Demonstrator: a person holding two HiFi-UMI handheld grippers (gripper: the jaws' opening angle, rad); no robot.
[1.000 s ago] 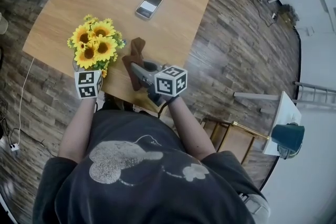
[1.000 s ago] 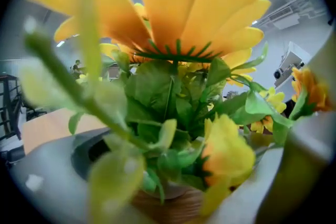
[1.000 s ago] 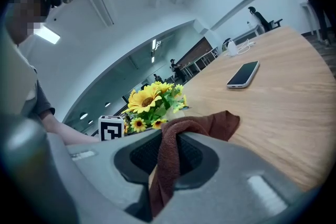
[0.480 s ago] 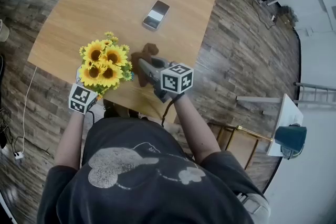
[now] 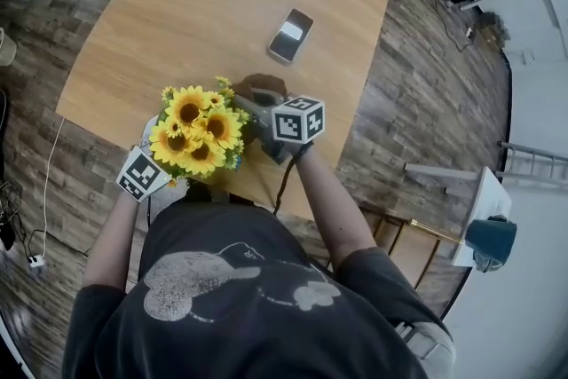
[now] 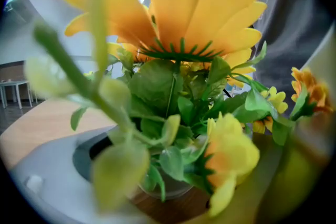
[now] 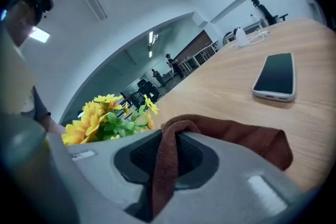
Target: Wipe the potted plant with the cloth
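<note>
Carrying the cloth (image 7: 231, 136), the right gripper (image 5: 256, 106) has slid across the table (image 5: 177, 4) and is now just beside the plant (image 5: 200, 130). That plant stands at the table's near edge. The left gripper (image 6: 178, 191) has its jaws set wide and clasps the glass pot. The right jaws are closed tight on a fold of the brown cloth, and the rest trails on the wood. A phone (image 5: 290, 35) lies beyond, well apart.

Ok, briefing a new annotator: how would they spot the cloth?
On the wooden table, find the sunflower pot at the near edge. Right of it, the right gripper pinches the cloth: brown and crumpled, the table's only fabric.
</note>
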